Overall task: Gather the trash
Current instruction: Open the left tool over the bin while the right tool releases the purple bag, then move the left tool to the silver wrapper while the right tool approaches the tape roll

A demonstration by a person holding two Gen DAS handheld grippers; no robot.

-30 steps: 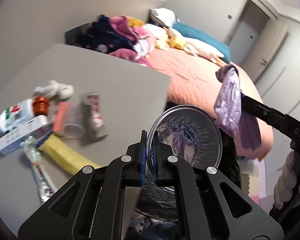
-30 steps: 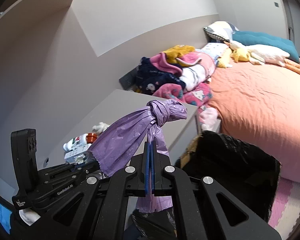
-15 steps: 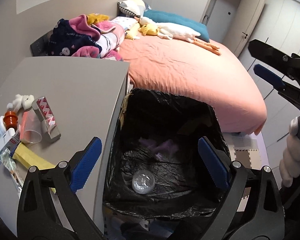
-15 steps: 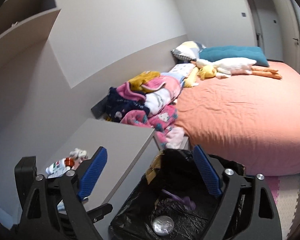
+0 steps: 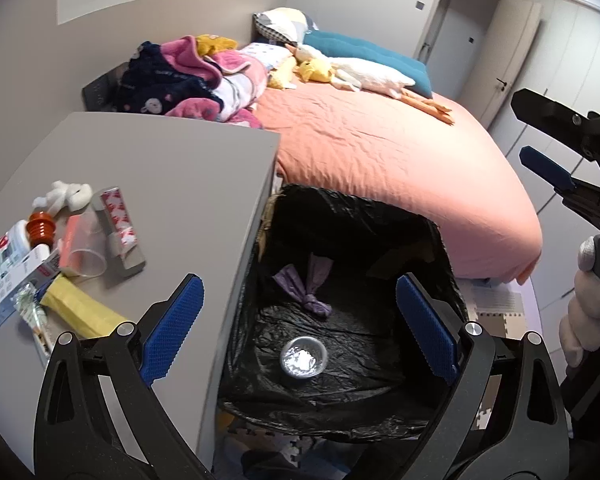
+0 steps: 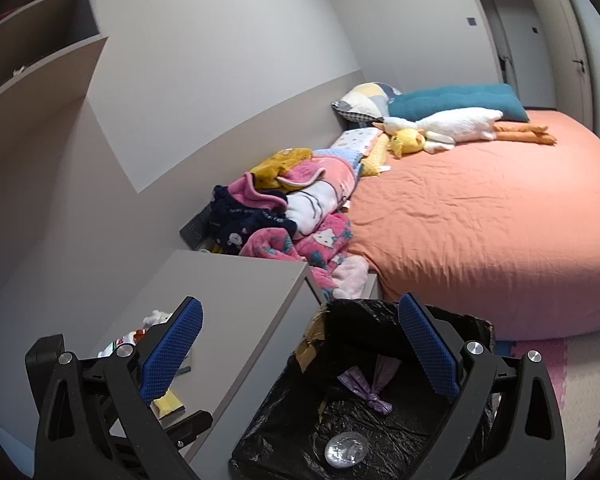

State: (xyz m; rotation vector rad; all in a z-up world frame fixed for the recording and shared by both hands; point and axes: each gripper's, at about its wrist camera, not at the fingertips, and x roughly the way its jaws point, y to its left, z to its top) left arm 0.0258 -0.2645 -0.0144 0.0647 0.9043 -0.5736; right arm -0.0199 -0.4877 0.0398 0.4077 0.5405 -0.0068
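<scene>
A bin with a black liner (image 5: 340,216) stands between the grey table and the bed. A knotted purple bag (image 5: 304,288) and a clear plastic cup (image 5: 303,358) lie at its bottom. My left gripper (image 5: 300,332) hangs open above the bin with nothing between its blue pads. In the right wrist view the bin (image 6: 360,320), purple bag (image 6: 370,384) and cup (image 6: 346,448) show below my right gripper (image 6: 300,350). Its jaws are opening wide and nothing is between them. The right gripper (image 5: 520,126) also shows at the right edge of the left wrist view.
On the grey table (image 5: 172,168) left of the bin lie a clear cup (image 5: 86,248), a white bottle with an orange cap (image 5: 8,252), a yellow packet (image 5: 80,310), a red-and-white box (image 5: 120,228) and crumpled tissue (image 5: 66,194). An orange bed (image 5: 380,152) with clothes is behind.
Both grippers went from shut to open. The left let go of the clear cup and the right let go of the purple bag; both now lie in the bin.
</scene>
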